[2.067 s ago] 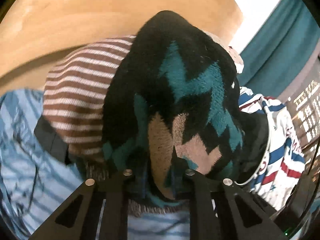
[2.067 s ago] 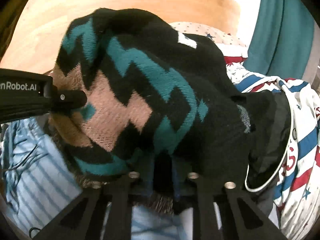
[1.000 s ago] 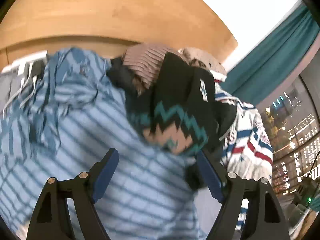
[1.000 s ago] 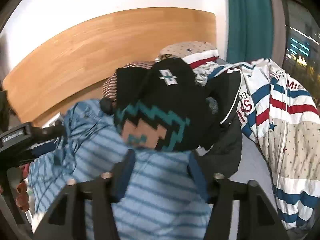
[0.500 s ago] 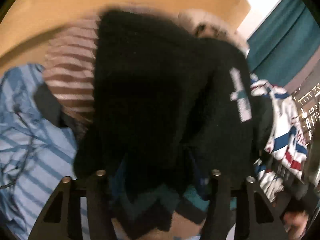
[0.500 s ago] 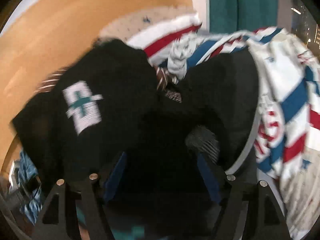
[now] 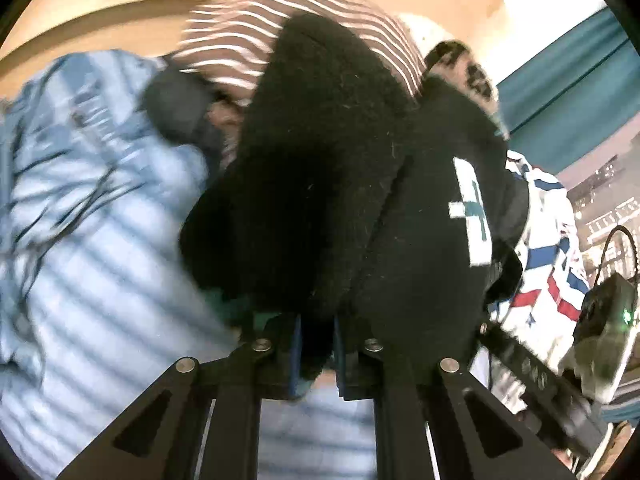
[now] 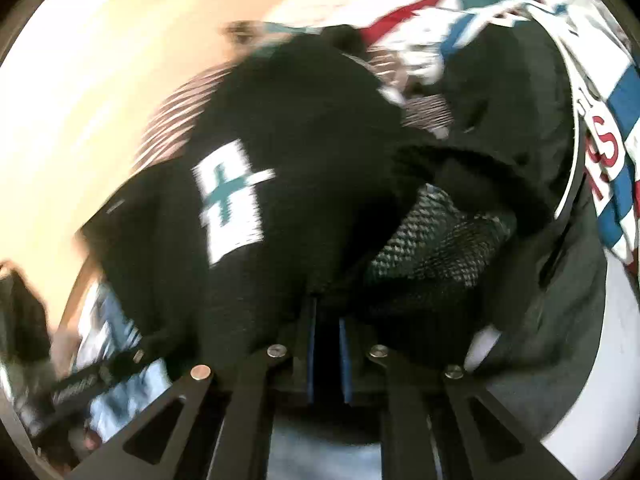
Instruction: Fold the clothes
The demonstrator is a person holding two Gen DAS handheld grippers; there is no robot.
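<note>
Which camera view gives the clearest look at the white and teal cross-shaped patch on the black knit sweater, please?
The left wrist view: the white and teal cross-shaped patch is fairly sharp there, on the black knit sweater. In the right wrist view the patch looks bigger but is smeared by motion blur.

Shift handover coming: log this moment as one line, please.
stage: regrasp | left tool: closing on black knit sweater | right tool: closing on same sweater | underneath: blue striped shirt
</note>
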